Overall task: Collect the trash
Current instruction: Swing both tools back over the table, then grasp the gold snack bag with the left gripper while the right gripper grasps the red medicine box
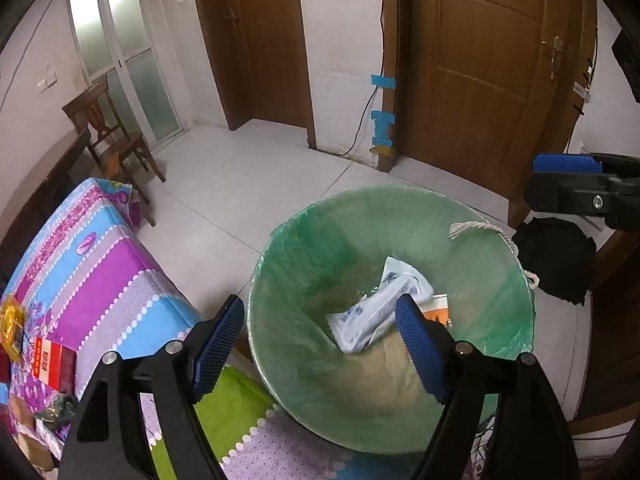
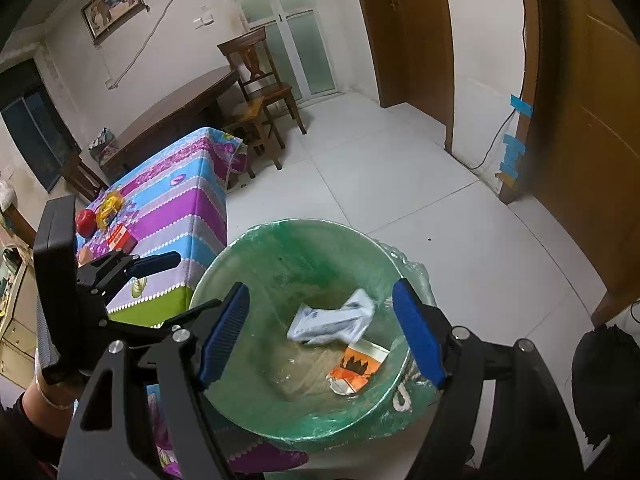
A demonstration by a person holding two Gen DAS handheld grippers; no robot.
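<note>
A crumpled white wrapper [image 2: 332, 318] with blue print lies inside the trash bin [image 2: 280, 236], resting against the inner slope, with an orange-and-white carton [image 2: 356, 366] just beside it, lower in the bin. The bin is round and lined with a thin, translucent green plastic bag [image 1: 304, 236] that folds over the rim and crinkles there.

The bin stands on a floor of large pale tiles [image 1: 256, 176], just beside a table under a cloth [image 1: 108, 256] striped in purple, blue, lilac and green with rows of white dots. Past it stand a dark wooden chair [image 1: 108, 128], white walls, 2 brown wooden doors [image 1: 480, 64] and a frosted glass door [image 1: 116, 40].

The left gripper [image 1: 320, 344] hangs over the bin with its ribbed blue pads spread wide and nothing pressed between them; the wrapper shows below its right pad. The right gripper [image 2: 322, 334] is likewise spread open above the bin, empty.

Only the right wrist view shows the carton whole, a red apple [image 2: 85, 222], a yellow packet [image 2: 109, 206] and a red box [image 2: 120, 236] on the cloth, a framed picture [image 2: 112, 6] on the wall, and the person's wrist [image 2: 44, 400] with a bangle under the left gripper. Only the left wrist view shows a white rope handle [image 1: 480, 228] on the bin's far rim. Blue tape strips [image 1: 382, 124] on a door frame appear in both.
</note>
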